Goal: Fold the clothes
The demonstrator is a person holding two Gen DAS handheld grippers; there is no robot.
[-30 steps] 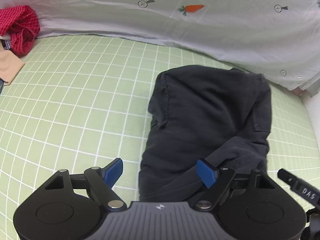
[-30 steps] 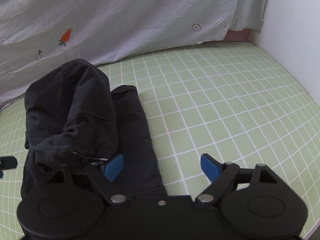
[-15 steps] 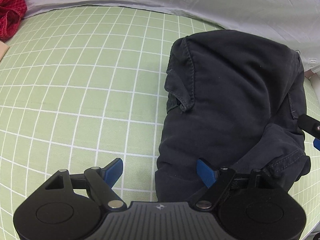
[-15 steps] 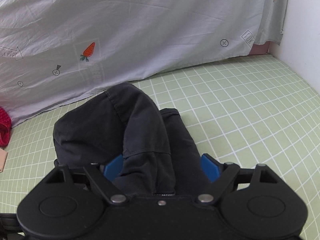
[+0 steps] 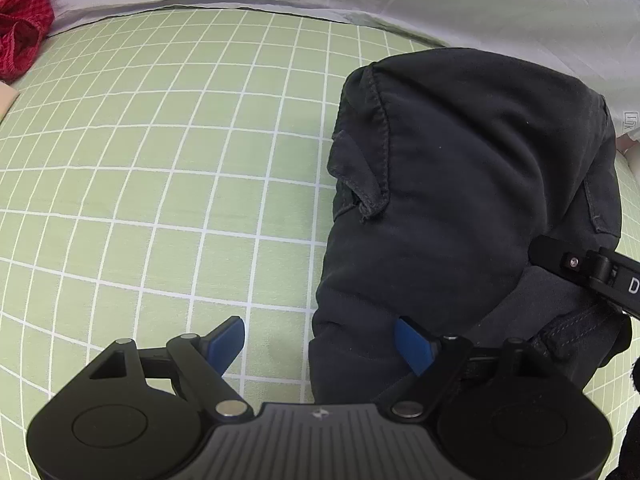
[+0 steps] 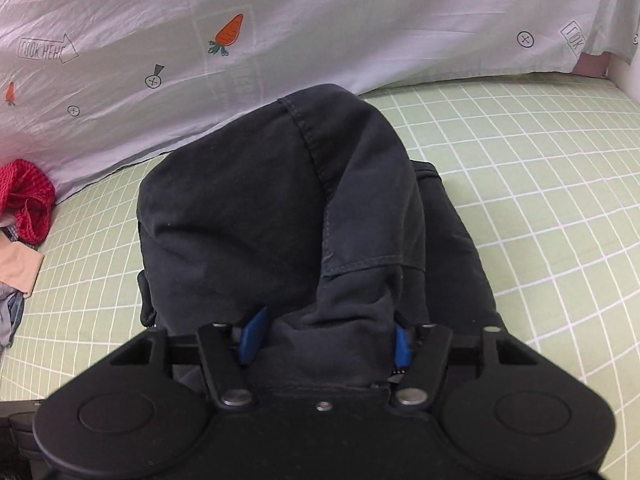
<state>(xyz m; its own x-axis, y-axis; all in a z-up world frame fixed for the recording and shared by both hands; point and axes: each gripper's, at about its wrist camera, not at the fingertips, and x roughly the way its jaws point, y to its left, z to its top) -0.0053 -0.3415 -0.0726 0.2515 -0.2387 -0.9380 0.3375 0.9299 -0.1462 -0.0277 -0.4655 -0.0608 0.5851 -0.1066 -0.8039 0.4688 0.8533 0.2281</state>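
Dark folded trousers (image 5: 460, 184) lie bunched on the green checked sheet (image 5: 160, 160). My left gripper (image 5: 320, 344) is open and points down at their near left edge. Its left pad hangs over the sheet and its right pad over the cloth. In the right wrist view the trousers (image 6: 260, 200) fill the middle. My right gripper (image 6: 326, 338) is closing, with a gathered fold of the trousers' near edge between its blue pads, which press on it from both sides. A black arm of that gripper (image 5: 568, 262) reaches in over the trousers' right side.
A white printed cloth (image 6: 320, 20) hangs along the back edge of the sheet (image 6: 540, 200). A red garment (image 6: 24, 196) and a beige piece (image 6: 20, 264) lie at the far left. A white wall stands at the far right.
My right gripper moved left from the sheet onto the trousers, and its jaws narrowed around a fold. My left gripper sank closer to the trousers' left edge and stayed open.
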